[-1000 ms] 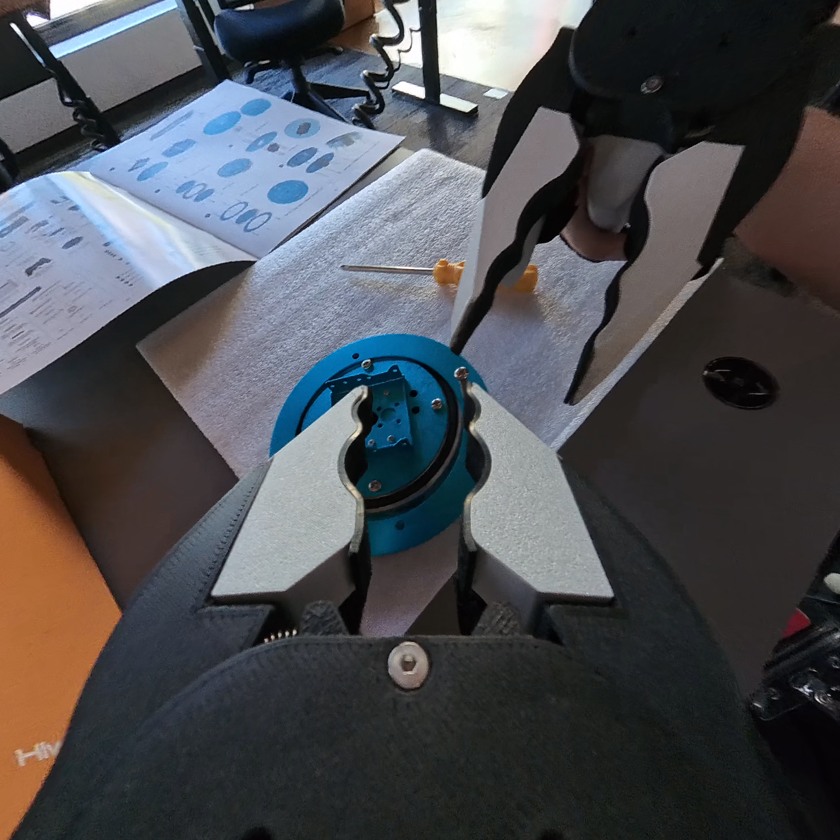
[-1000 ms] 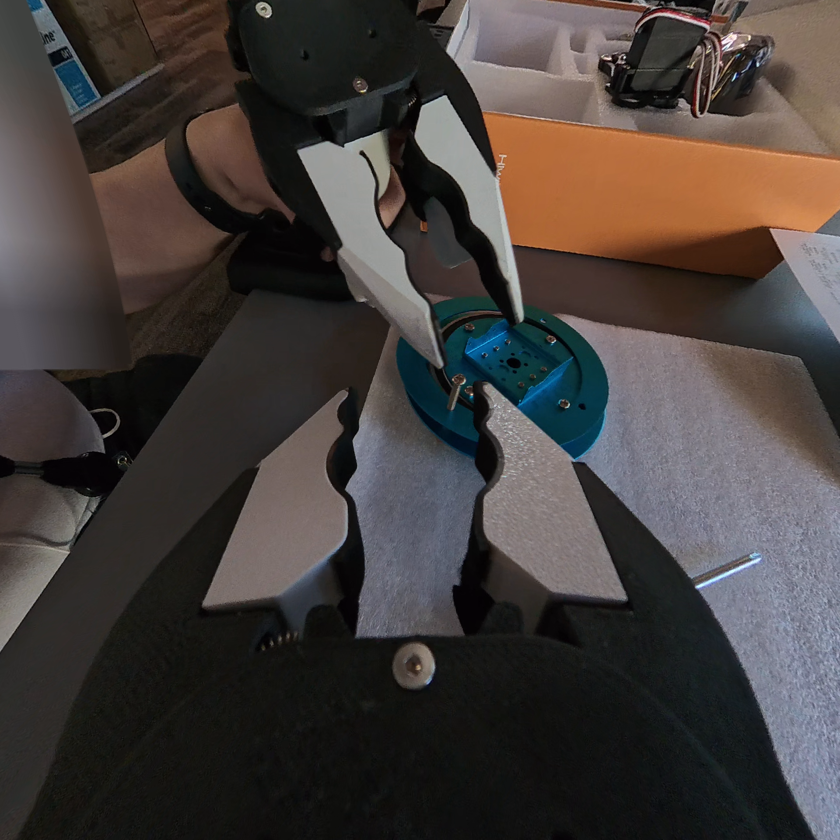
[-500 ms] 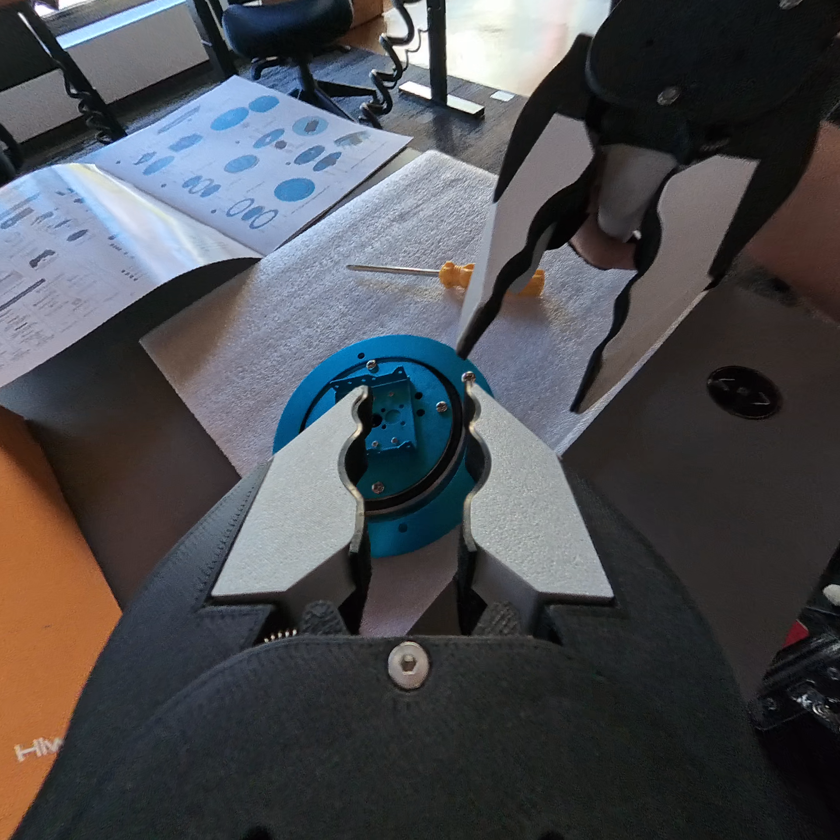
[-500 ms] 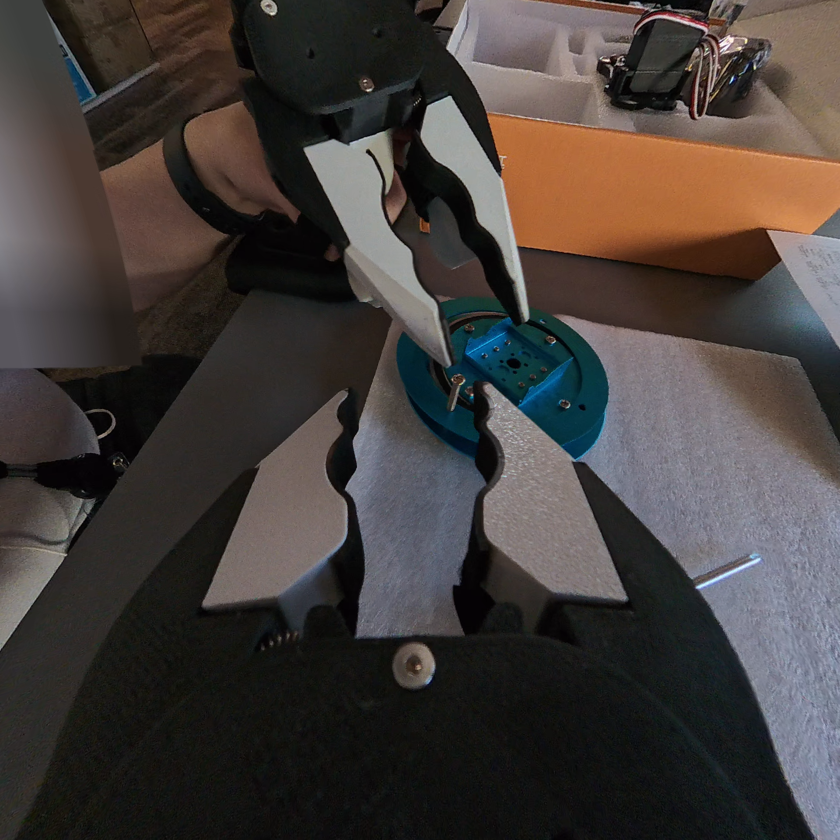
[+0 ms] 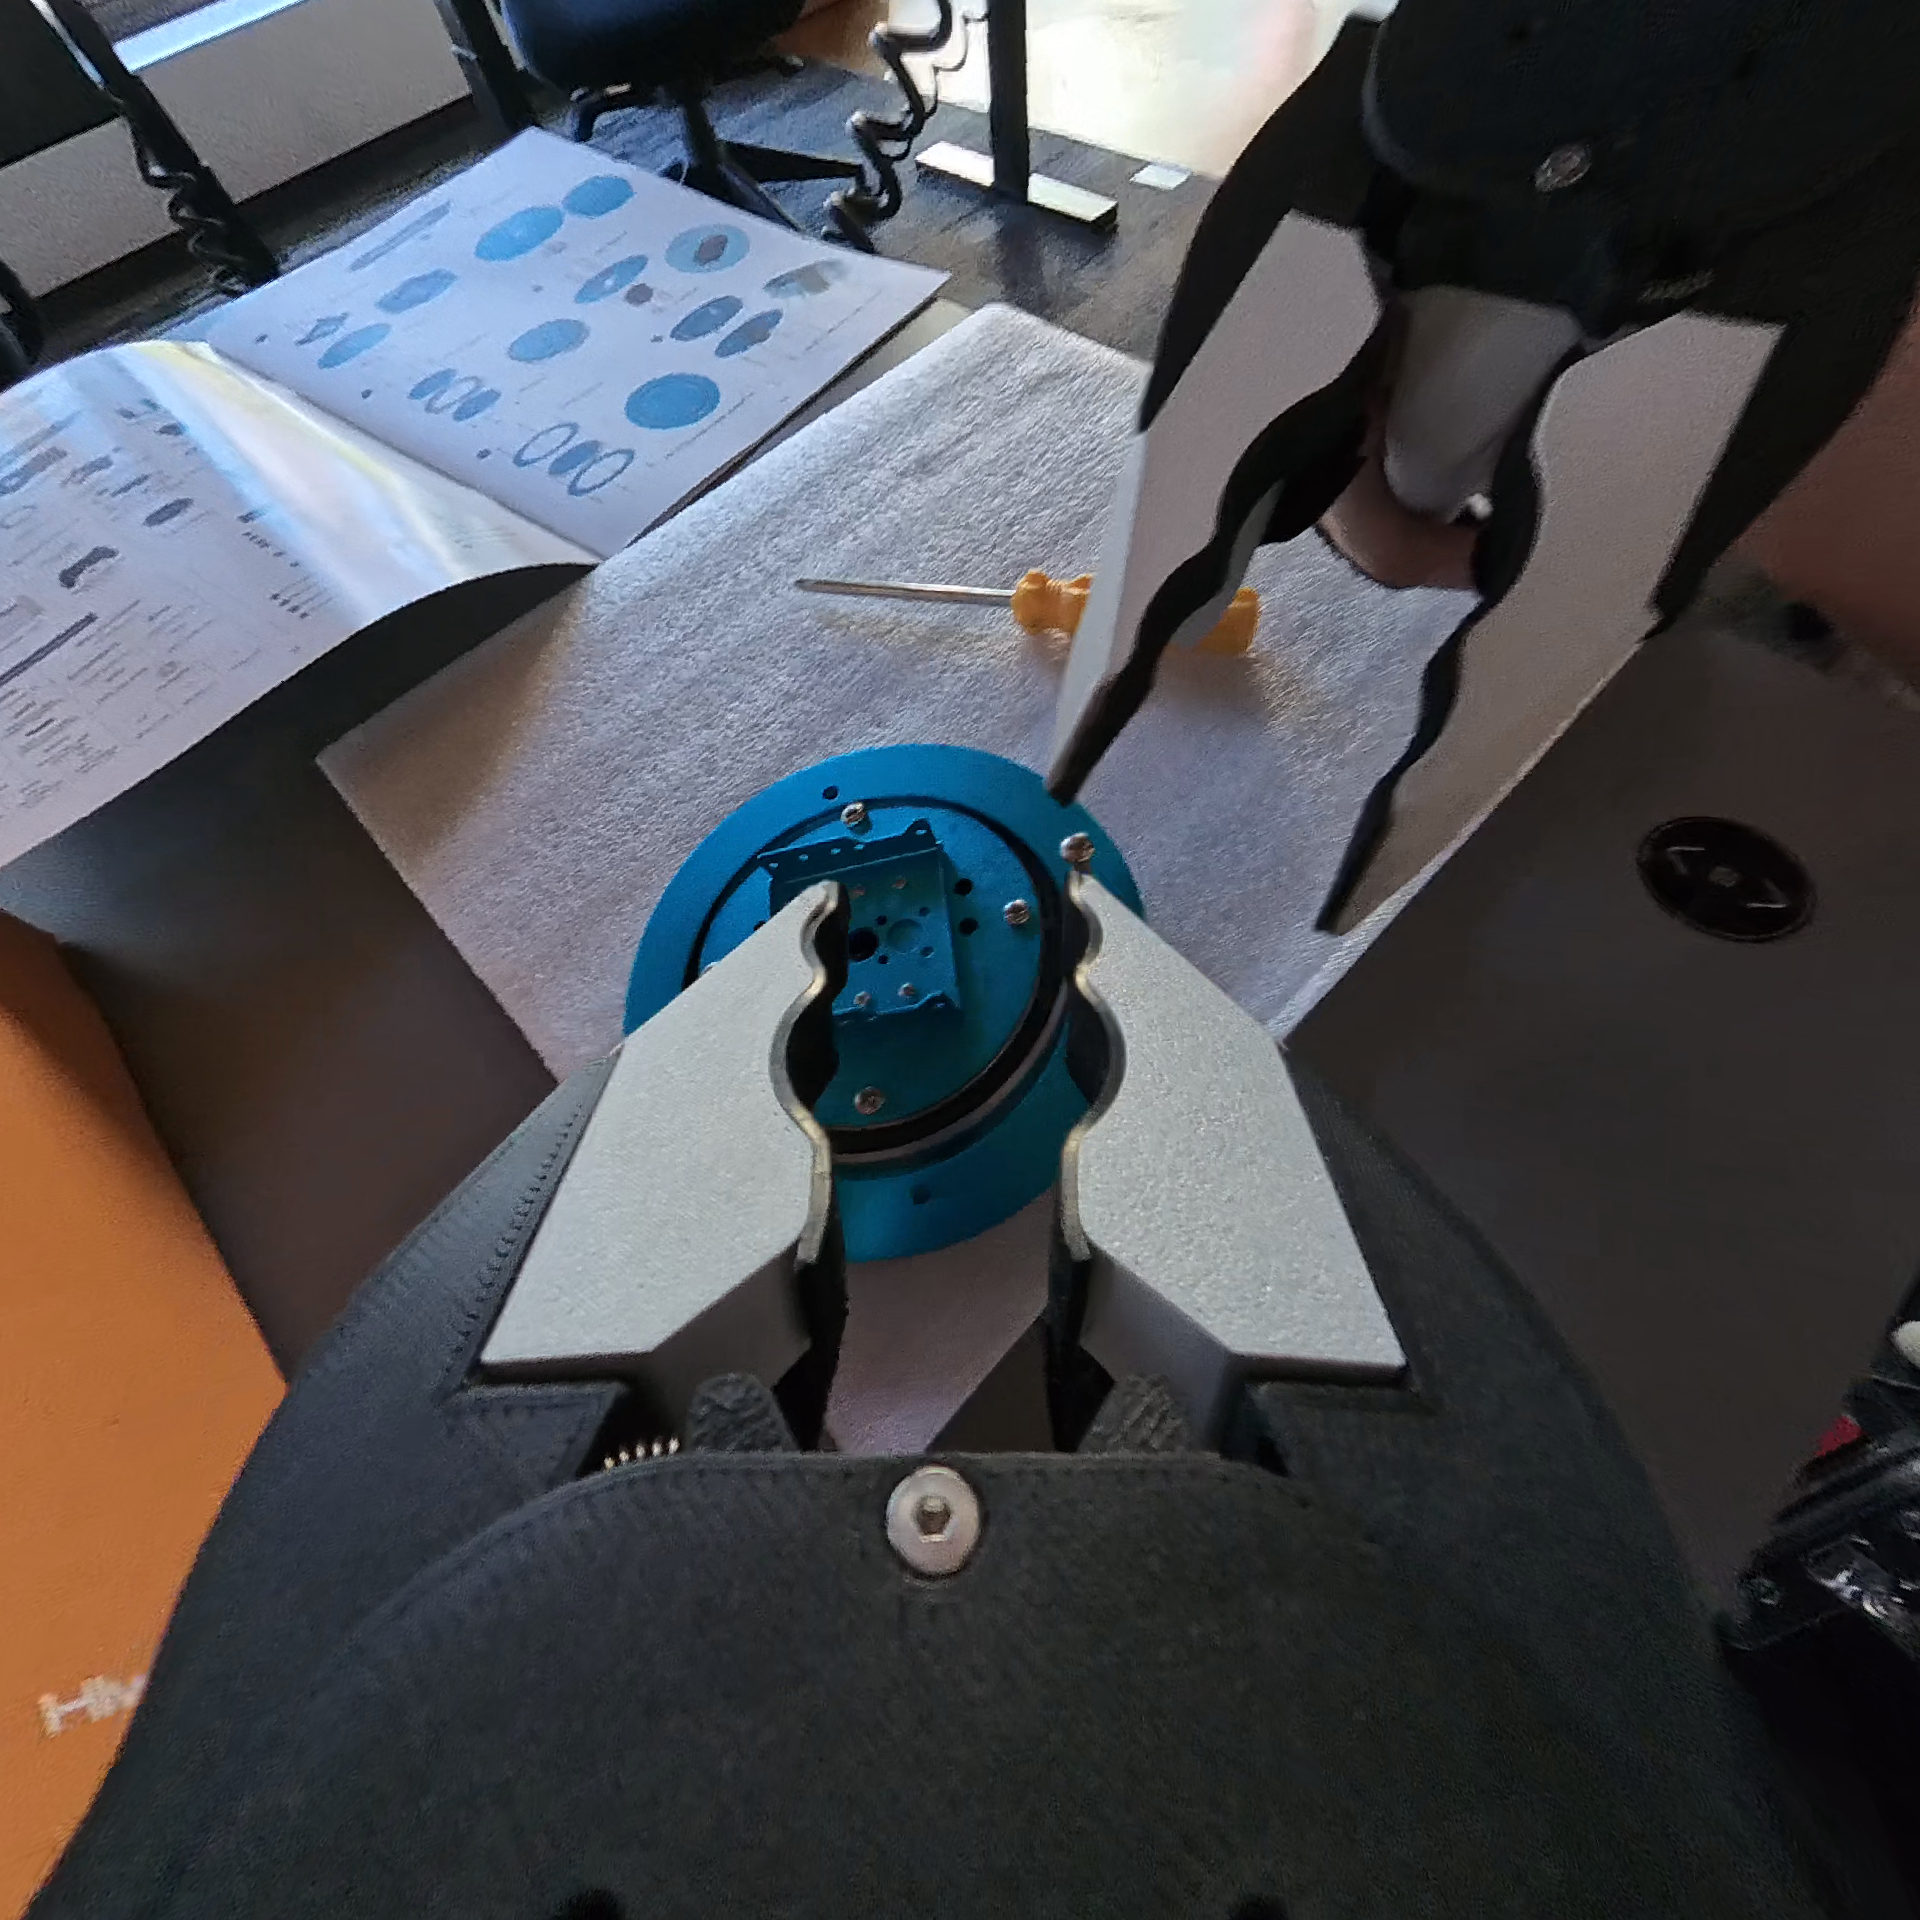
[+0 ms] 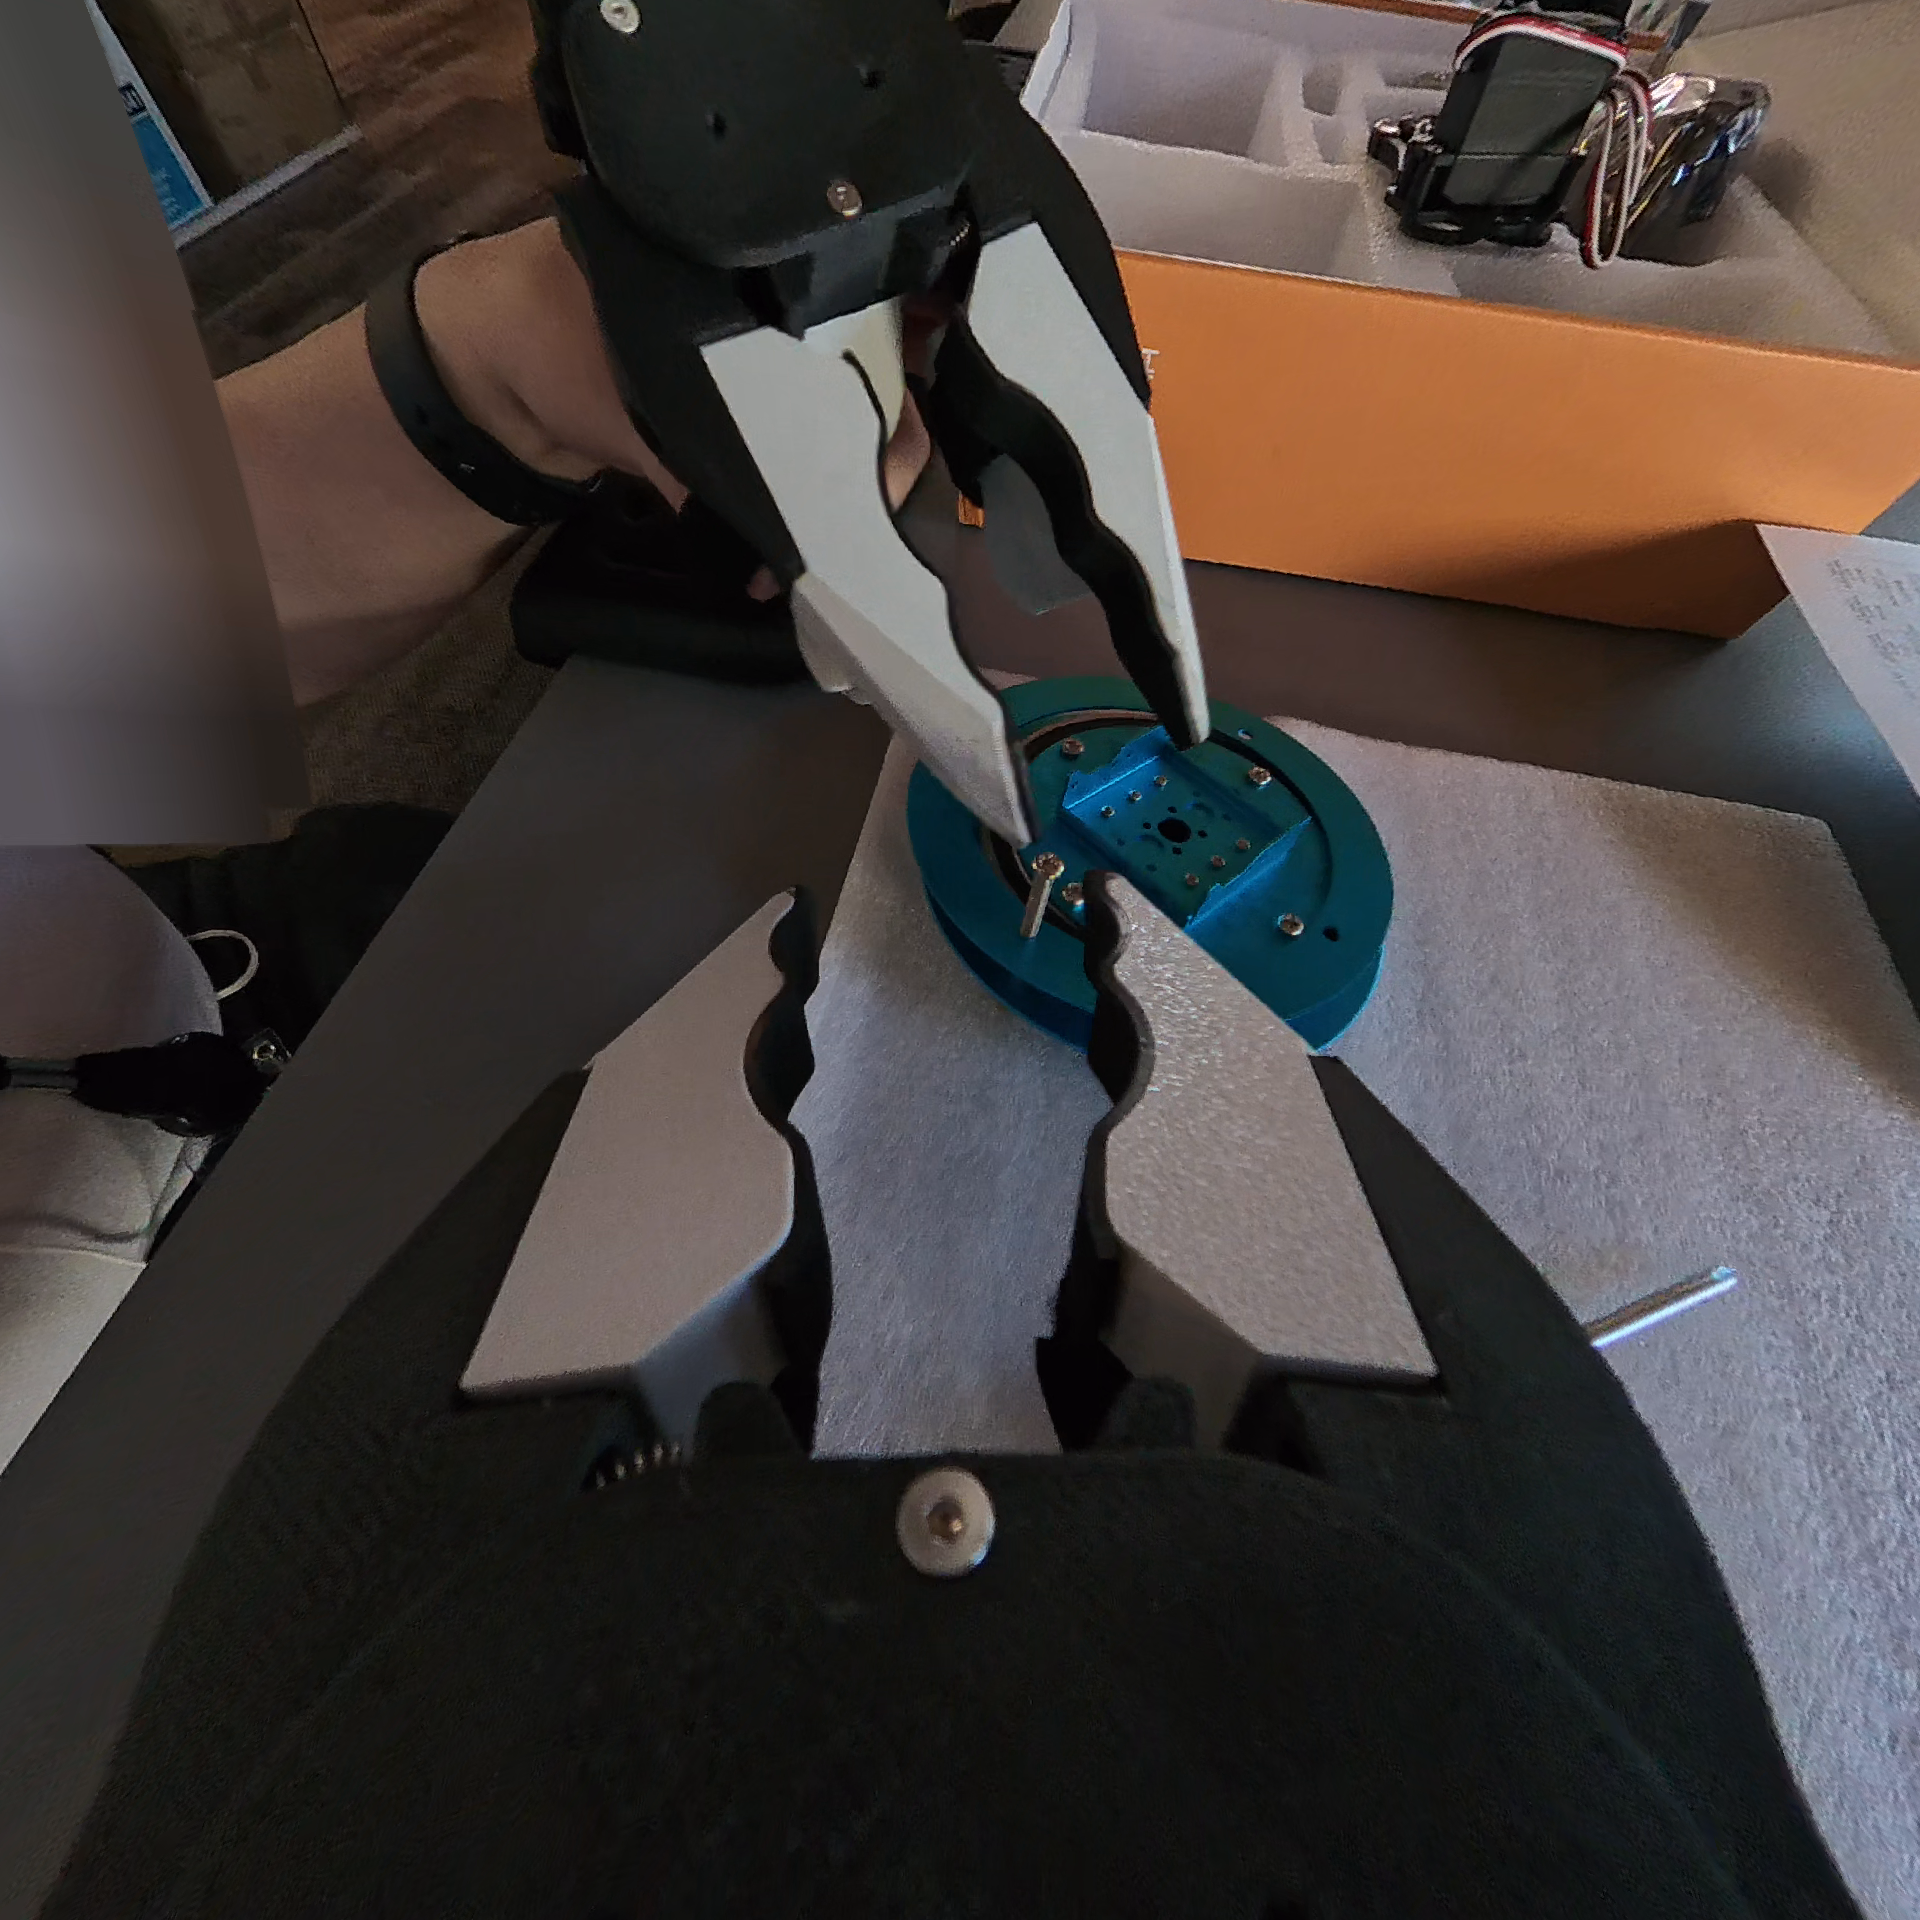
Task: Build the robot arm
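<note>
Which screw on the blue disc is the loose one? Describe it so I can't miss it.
On the white foam mat sits the blue disc. At its rim, by the right gripper, one screw stands tall. The other screws sit flush.

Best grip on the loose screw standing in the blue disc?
Take the screw by its bare shank, just under the head, coming from above with the tongs straddling it. It stands nearly upright at the rim of the blue disc, so only the shank and head are free. The right tongs look nearest, and open.
</note>
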The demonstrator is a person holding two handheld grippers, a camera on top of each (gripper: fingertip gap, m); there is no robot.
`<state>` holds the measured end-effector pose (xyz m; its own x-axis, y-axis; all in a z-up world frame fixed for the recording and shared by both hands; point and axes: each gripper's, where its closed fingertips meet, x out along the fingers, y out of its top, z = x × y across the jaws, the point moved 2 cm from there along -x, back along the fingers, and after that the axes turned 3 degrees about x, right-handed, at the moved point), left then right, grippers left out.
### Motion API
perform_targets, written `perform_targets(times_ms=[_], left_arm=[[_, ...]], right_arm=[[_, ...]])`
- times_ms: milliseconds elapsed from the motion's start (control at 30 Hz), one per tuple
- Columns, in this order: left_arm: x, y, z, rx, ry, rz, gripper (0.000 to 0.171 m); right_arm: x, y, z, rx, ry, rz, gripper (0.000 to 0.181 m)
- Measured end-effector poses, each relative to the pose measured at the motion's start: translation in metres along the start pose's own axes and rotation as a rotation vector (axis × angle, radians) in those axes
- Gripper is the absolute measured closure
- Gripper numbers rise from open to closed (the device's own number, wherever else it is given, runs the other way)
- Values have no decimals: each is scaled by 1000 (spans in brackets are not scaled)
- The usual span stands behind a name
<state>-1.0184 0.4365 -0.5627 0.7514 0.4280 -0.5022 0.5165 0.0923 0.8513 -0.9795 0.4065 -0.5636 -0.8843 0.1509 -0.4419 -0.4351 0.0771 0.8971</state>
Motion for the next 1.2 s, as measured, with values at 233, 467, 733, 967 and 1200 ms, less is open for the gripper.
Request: perform_targets(times_ms=[233,467,733,967,1200], left_arm=[[6,4,2,-3,-17,5,128],[-3,0,-5,-12,1,0,132],[4,-1,-6,8,28,-20,133],[-3,7,2,-8,-24,39,131],[6,3,1,4,-5,-3,127]], right_arm=[[8,-1,-3,-24,12,-31,128],[1,-3,1,-2,-4,-15,130],[8,-3,-3,-29,8,-39,128],[0,1,2,-11,-22,-2,129],[8,-1,-3,-34,-2,-31,127]])
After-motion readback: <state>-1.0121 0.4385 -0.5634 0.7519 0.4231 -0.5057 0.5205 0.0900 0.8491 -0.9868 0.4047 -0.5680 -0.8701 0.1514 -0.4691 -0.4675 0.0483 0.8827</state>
